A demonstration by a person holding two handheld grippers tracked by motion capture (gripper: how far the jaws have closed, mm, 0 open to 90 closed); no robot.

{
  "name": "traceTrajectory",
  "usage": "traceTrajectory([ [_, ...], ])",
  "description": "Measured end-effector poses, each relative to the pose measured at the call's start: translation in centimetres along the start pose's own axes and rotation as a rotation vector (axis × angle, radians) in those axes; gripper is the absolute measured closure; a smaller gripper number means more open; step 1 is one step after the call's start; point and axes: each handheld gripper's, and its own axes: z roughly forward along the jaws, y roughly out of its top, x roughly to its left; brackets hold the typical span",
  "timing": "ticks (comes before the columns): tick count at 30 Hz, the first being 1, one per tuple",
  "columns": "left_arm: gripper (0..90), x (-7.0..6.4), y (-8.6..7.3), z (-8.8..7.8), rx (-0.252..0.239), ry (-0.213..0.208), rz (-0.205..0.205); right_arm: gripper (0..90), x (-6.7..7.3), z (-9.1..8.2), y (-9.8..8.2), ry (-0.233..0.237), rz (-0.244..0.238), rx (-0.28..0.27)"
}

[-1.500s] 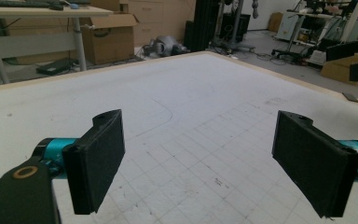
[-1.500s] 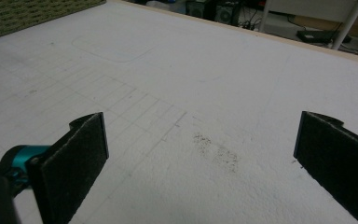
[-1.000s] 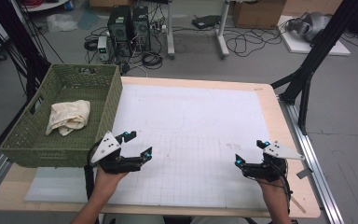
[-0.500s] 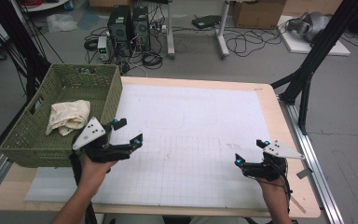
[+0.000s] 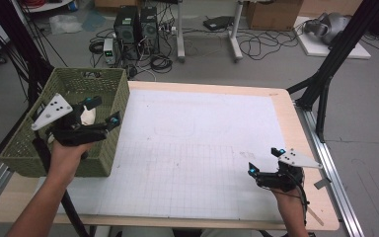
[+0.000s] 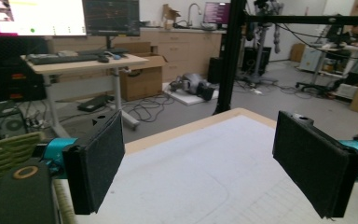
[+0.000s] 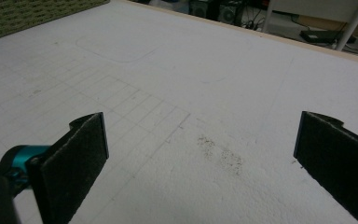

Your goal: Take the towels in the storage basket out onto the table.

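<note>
With its fingers spread wide and empty, the left gripper [image 5: 100, 110] hovers over the green basket [image 5: 29, 153] at frame left, where the white cloth [image 5: 87, 116] lies mostly hidden beneath it, so a descent could snag the basket's rim; the right gripper [image 5: 262, 160] rests open, holding nothing, at lower right.

No word, brand, number or sign can be read anywhere. The computer monitors [image 6: 60, 17] at the upper left of the left gripper view show bright and dark windows, but their writing is too small and blurred to make out. The white gridded mat [image 5: 197, 148] on the desk carries only ruled lines and faint pencil outlines, no lettering.
</note>
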Motion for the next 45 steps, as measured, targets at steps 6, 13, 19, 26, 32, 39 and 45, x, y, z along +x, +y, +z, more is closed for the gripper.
traceTrajectory([
  [6,17.2,3.1,-0.1,-0.6,0.025,0.088,-0.015,1.9,0.0,0.1,0.0,-0.001,-0.004,0.002],
  [13,17.3,7.3,-1.4,-0.5,0.096,0.167,-0.053,1.9,-0.1,0.2,-0.1,-0.002,-0.007,0.008],
  [19,17.9,11.4,-3.1,0.0,0.201,0.251,-0.088,1.9,-0.1,0.3,-0.2,-0.005,-0.010,0.012],
  [26,18.5,14.4,-5.3,0.3,0.339,0.306,-0.155,1.9,-0.1,0.4,-0.2,-0.003,-0.011,0.015],
  [32,18.0,15.4,-6.3,0.7,0.415,0.365,-0.178,1.9,0.0,0.4,-0.2,0.000,-0.006,0.018],
  [39,18.6,16.3,-8.3,2.3,0.614,0.451,-0.162,1.9,0.0,0.5,-0.3,0.000,-0.007,0.021],
  [45,22.6,16.7,-9.1,2.5,0.717,0.496,-0.176,1.9,0.0,0.6,-0.3,0.001,-0.007,0.029],
])
